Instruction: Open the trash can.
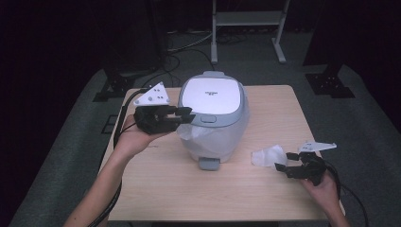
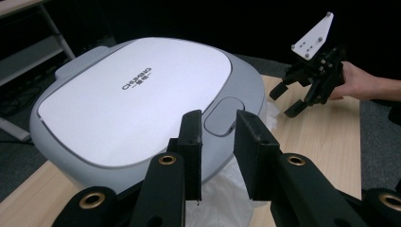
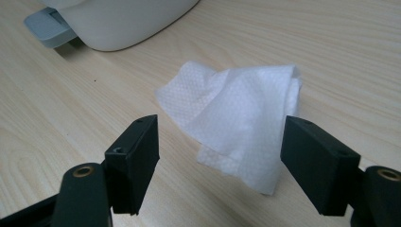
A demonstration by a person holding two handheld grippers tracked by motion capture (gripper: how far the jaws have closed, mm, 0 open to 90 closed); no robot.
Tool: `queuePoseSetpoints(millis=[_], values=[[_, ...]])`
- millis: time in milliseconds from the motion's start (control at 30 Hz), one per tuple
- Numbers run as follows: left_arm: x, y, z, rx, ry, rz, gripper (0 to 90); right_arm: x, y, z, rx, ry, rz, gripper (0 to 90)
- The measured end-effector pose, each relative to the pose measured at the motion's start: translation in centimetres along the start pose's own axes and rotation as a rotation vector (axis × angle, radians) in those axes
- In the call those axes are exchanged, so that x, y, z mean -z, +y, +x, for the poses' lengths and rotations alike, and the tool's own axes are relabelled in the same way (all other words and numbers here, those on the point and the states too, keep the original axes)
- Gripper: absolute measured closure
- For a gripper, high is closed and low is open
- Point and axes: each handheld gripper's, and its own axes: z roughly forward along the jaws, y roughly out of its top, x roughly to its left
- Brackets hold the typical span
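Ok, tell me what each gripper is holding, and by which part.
Right gripper: nothing, open before the crumpled tissue. Left gripper: a hanging tissue sits at its fingers; grip cannot be told.

Dark room, grey floor (image 1: 373,123)

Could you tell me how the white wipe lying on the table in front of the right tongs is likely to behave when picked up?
The wipe lies crumpled with soft folds, so it will probably hang limp rather than hold its shape. It looks thin and light, so a push from the open right tongs may slide or bunch it on the smooth wooden table. A pinch on a raised fold should hold.
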Motion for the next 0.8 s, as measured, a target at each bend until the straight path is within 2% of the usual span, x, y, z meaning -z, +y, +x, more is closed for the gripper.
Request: queuePoseSetpoints(millis=[800], values=[[-2.5,1.2,0.1,-0.005,-0.021,0.022,72.0,0.2,0.0,0.0,0.001,0.005,-0.005,27.6]])
